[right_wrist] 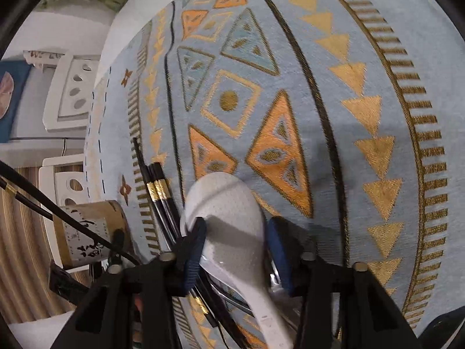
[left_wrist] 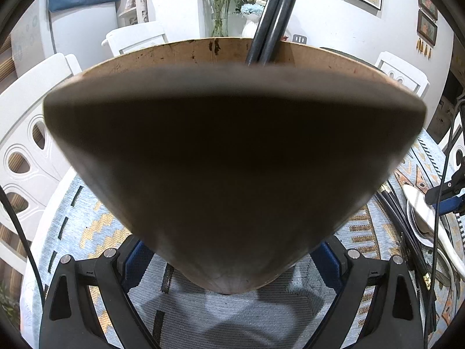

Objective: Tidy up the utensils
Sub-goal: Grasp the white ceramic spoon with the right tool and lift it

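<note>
In the left wrist view, a tan bamboo utensil holder (left_wrist: 232,151) fills the frame. My left gripper (left_wrist: 232,261) is shut on its base, one blue pad on each side. Two black chopsticks (left_wrist: 273,14) stand in it. Seen from the right wrist, a white rice spoon (right_wrist: 229,221) lies between the blue pads of my right gripper (right_wrist: 235,228), which is shut on its bowl. More black chopsticks with gold bands (right_wrist: 158,187) lie on the cloth left of the spoon. The holder (right_wrist: 87,229) shows at lower left. The right gripper (left_wrist: 441,200) appears on the spoon (left_wrist: 418,203).
A round table wears a blue cloth with gold and orange triangles (right_wrist: 290,87). A small plate (left_wrist: 414,226) lies under the spoon at the right. White chairs (left_wrist: 26,133) ring the table. A glass vase of flowers (left_wrist: 221,8) stands at the far side.
</note>
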A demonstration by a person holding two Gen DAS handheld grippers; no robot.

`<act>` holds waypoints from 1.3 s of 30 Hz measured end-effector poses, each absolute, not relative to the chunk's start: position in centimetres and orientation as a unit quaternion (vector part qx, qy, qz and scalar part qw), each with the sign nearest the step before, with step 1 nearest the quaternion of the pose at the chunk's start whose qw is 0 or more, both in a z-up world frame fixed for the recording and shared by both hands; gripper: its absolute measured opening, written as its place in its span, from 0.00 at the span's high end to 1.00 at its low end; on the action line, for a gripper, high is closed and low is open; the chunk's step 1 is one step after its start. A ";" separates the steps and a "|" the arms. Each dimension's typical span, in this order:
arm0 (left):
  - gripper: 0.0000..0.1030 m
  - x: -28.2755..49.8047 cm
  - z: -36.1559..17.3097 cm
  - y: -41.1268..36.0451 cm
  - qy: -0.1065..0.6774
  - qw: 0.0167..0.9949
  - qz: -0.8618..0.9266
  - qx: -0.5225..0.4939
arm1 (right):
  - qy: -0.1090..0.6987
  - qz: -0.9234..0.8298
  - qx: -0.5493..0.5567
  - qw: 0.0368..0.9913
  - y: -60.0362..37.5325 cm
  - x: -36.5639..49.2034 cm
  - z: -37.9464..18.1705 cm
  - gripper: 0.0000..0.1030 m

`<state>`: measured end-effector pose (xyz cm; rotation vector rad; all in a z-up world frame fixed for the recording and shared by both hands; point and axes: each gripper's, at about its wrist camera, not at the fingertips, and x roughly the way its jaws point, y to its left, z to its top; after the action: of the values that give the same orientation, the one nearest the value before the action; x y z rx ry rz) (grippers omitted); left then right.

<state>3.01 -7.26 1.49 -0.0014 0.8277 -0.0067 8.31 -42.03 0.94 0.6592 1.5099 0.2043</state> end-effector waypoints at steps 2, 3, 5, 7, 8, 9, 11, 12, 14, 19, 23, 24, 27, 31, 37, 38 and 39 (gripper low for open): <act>0.08 3.1 1.5 -7.3 0.402 0.916 -0.003 -0.001 | 0.667 0.084 0.287 0.682 -41.5 8.3 1.5 0.74; 0.08 3.1 1.5 -7.3 0.402 0.915 -0.004 -0.002 | 0.666 0.083 0.279 0.687 -41.3 8.3 1.9 0.76; 0.08 3.3 1.5 -7.3 0.403 0.915 -0.004 -0.003 | 0.660 0.081 0.261 0.700 -40.8 8.0 3.2 0.82; 0.08 3.2 1.6 -7.2 0.403 0.915 -0.004 -0.003 | 0.656 0.092 0.254 0.705 -40.2 7.7 4.2 0.89; 0.08 3.3 1.5 -7.3 0.403 0.915 -0.004 -0.003 | 0.656 0.093 0.249 0.706 -39.8 7.7 4.4 0.91; 0.08 3.4 1.6 -7.3 0.403 0.915 -0.004 -0.003 | 0.656 0.096 0.241 0.709 -39.4 7.6 4.8 0.91; 0.08 3.4 1.6 -7.3 0.403 0.915 -0.004 -0.003 | 0.656 0.108 0.230 0.711 -38.3 7.7 5.0 0.91; 0.08 3.3 1.6 -7.2 0.403 0.915 -0.004 -0.003 | 0.656 0.115 0.228 0.710 -37.9 7.8 5.0 0.91; 0.08 3.4 1.6 -7.3 0.403 0.915 -0.004 -0.003 | 0.659 0.129 0.228 0.705 -37.2 8.0 4.7 0.91; 0.08 3.4 1.6 -7.3 0.403 0.915 -0.004 -0.003 | 0.663 0.124 0.193 0.713 -36.4 8.8 4.7 0.86; 0.08 3.5 1.6 -7.3 0.403 0.915 -0.003 -0.002 | 0.671 0.122 0.199 0.704 -37.2 8.7 3.8 0.46; 0.08 3.5 1.6 -7.3 0.404 0.915 -0.003 -0.001 | 0.669 0.124 0.213 0.702 -37.6 8.7 3.4 0.45; 0.08 3.5 1.6 -7.3 0.404 0.915 -0.003 -0.001 | 0.670 0.132 0.229 0.694 -37.8 8.8 2.1 0.45; 0.08 3.5 1.6 -7.3 0.404 0.915 -0.003 -0.001 | 0.659 0.125 0.174 0.721 -35.7 9.4 1.9 0.48; 0.08 3.5 1.6 -7.3 0.405 0.914 -0.003 -0.001 | 0.645 0.121 0.095 0.748 -33.5 9.0 4.2 0.74; 0.08 3.5 1.6 -7.3 0.405 0.914 -0.003 -0.001 | 0.640 0.122 0.086 0.754 -33.3 8.7 4.9 0.78; 0.08 3.5 1.6 -7.3 0.405 0.914 -0.003 -0.001 | 0.636 0.125 0.079 0.757 -33.1 8.4 5.4 0.79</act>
<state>3.49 -7.32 1.60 -0.0023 0.8341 -0.0057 8.42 -33.12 5.39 0.1714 1.3860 0.2725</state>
